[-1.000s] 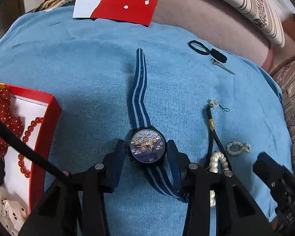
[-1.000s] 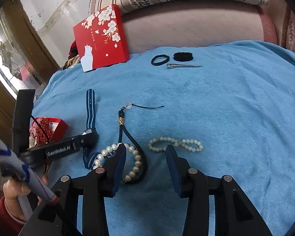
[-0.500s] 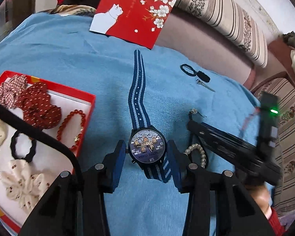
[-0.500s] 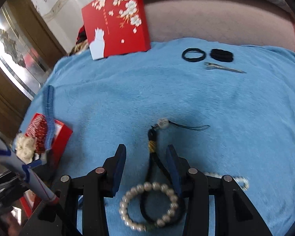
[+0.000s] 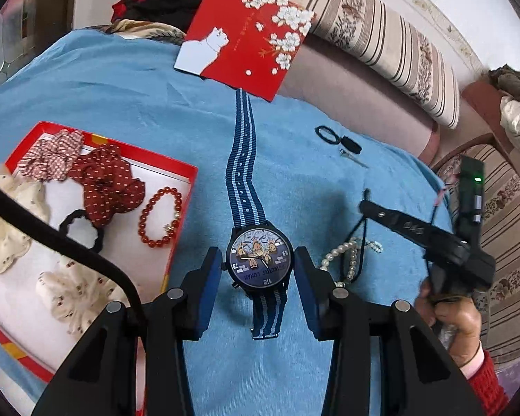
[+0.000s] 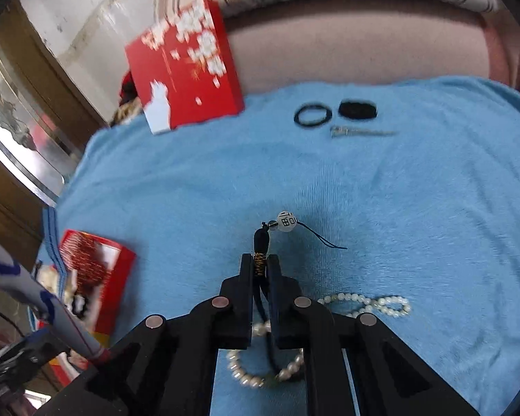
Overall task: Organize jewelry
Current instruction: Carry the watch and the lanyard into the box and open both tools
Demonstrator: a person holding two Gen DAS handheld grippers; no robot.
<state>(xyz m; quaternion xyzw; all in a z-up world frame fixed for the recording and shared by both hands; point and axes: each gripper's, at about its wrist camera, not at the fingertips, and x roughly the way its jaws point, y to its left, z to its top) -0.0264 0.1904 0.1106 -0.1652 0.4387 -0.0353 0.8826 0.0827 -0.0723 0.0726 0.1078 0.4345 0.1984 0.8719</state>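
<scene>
Left gripper [image 5: 258,270] jaws pinch the watch [image 5: 260,263] case from both sides, strap hanging free above and below, watch carried over the blue towel [image 5: 121,104] just right of the red tray [image 5: 182,215]. Right gripper [image 6: 260,267] jaws are together on the black cord charm [image 6: 261,242] at its gold wrap, white bead end poking out past the tips; the cord runs back under the gripper, looped with a pearl bracelet [image 6: 253,374]. Progress, my read: roughly half done. Already in the tray: three scrunchies (checked, red dotted [image 5: 109,183], cream), a black hair tie [image 5: 81,230], a red bead bracelet [image 5: 159,216], another cream piece at the near end. In hand: watch and cord charm, neither in the tray yet. Still on the towel: second pearl strand [image 6: 367,303] right of the right gripper, plus a black ring tie [image 6: 312,114], a black pad-like item [image 6: 357,109] and a metal clip [image 6: 360,132] near the far edge by the sofa. Box lid [image 5: 246,34] leans at the back, not fitted. Risk: the cord may drag the pearl bracelet along with it.
</scene>
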